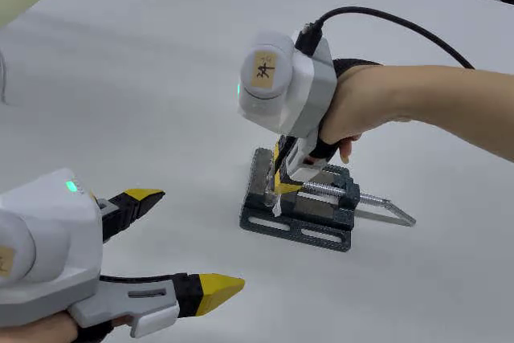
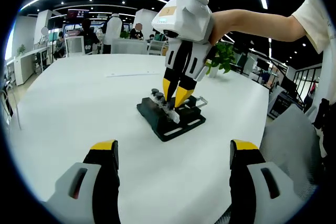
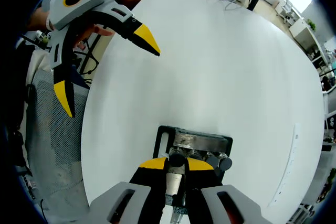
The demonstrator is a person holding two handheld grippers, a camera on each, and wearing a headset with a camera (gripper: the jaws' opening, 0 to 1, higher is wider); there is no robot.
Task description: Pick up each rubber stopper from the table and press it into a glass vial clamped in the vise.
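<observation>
A dark vise [image 1: 333, 216] [image 2: 181, 124] [image 3: 202, 140] stands on the white table and clamps a row of glass vials [image 3: 210, 159] [image 2: 156, 95] with dark stoppers on top. My right gripper [image 1: 281, 184] [image 2: 176, 96] [image 3: 176, 164] points down at the end of that row. Its jaws are nearly together around the dark rubber stopper [image 3: 177, 157] on the end vial. My left gripper [image 1: 183, 240] [image 2: 173, 148] [image 3: 107, 72] hovers open and holds nothing, low over the table on the near side, well away from the vise.
The vise's screw handle [image 1: 385, 205] sticks out to the right. A grey mesh chair [image 3: 50, 129] stands at the round table's [image 1: 161, 78] edge. People [image 2: 110, 27] and a green plant [image 2: 223, 56] are beyond the far side.
</observation>
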